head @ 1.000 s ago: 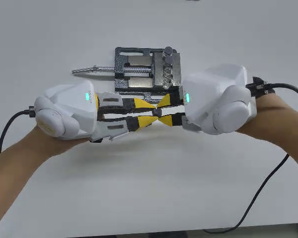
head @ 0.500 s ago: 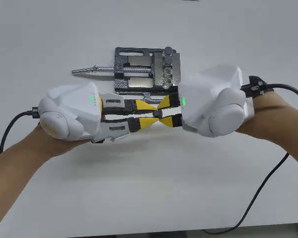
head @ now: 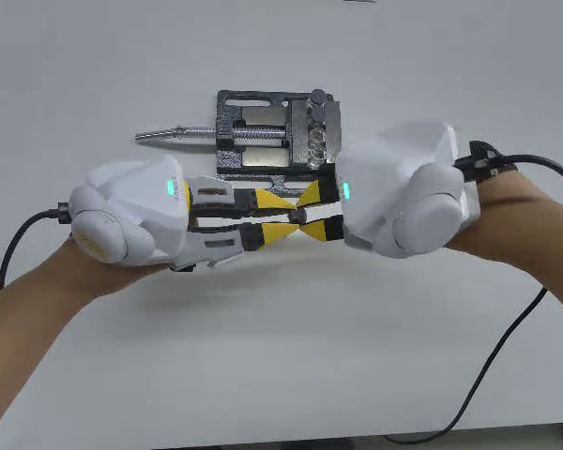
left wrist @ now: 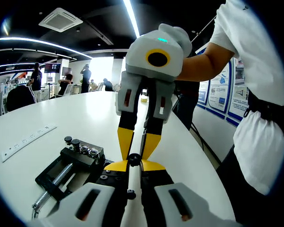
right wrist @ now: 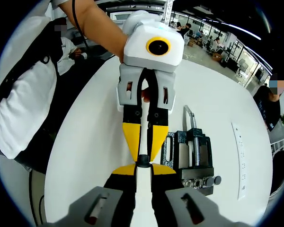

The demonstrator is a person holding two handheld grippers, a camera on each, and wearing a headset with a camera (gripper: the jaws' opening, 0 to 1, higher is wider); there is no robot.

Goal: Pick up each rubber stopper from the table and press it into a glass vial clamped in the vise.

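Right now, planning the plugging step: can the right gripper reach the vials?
Probably: the vials stand unobstructed in the vise beside the right gripper, whose tips meet the left gripper on a stopper.

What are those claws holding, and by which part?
A dark rubber stopper, pinched by the left gripper and right gripper tip to tip, seemingly at opposite ends.

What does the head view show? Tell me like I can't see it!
Two white hand-held grippers, the left gripper and right gripper, meet tip to tip over a white table, their yellow jaws meeting at a small dark rubber stopper; which one grips it is unclear. Just behind them sits a dark vise holding glass vials.
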